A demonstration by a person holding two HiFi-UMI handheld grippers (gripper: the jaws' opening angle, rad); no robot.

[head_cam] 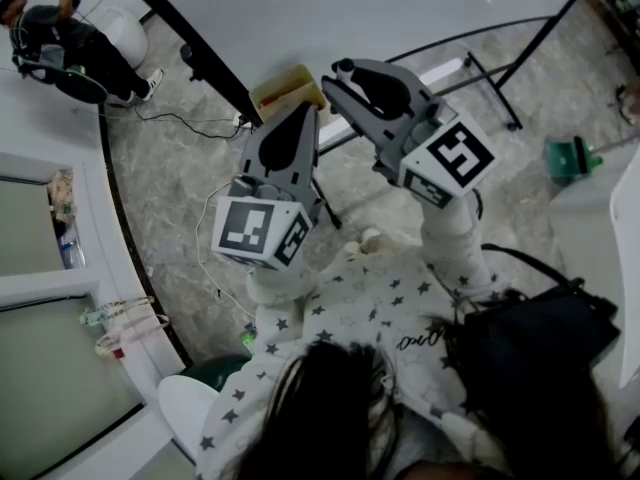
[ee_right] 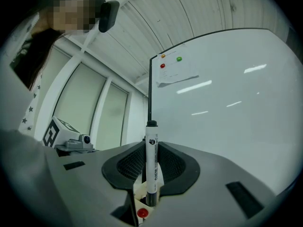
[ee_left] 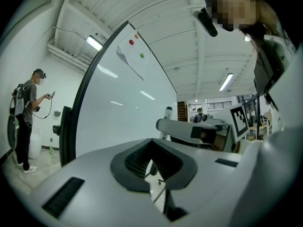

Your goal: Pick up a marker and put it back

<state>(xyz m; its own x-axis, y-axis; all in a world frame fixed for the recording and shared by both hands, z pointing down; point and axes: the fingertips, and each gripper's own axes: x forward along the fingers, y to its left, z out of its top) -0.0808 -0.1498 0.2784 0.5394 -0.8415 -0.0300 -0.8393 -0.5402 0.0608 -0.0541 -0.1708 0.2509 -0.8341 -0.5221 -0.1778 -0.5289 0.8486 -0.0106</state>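
A white marker (ee_right: 151, 164) with a black cap stands upright between the jaws of my right gripper (ee_right: 151, 148), which is shut on it. Its cap end points up toward the whiteboard (ee_right: 227, 103). In the head view the right gripper (head_cam: 370, 83) is raised in front of the whiteboard (head_cam: 400, 8), and my left gripper (head_cam: 290, 138) is beside it, lower and to the left. The left gripper (ee_left: 152, 148) has its jaws together with nothing between them. The right gripper's body (ee_left: 189, 126) shows across the left gripper view.
A paper sheet (ee_right: 177, 72) and coloured magnets hang at the board's top corner. The board's black stand legs (head_cam: 490, 88) spread over the marble floor. A yellow box (head_cam: 288, 90) lies under the board. Another person (head_cam: 60, 38) stands at the far left. A black bag (head_cam: 540, 338) hangs at my right side.
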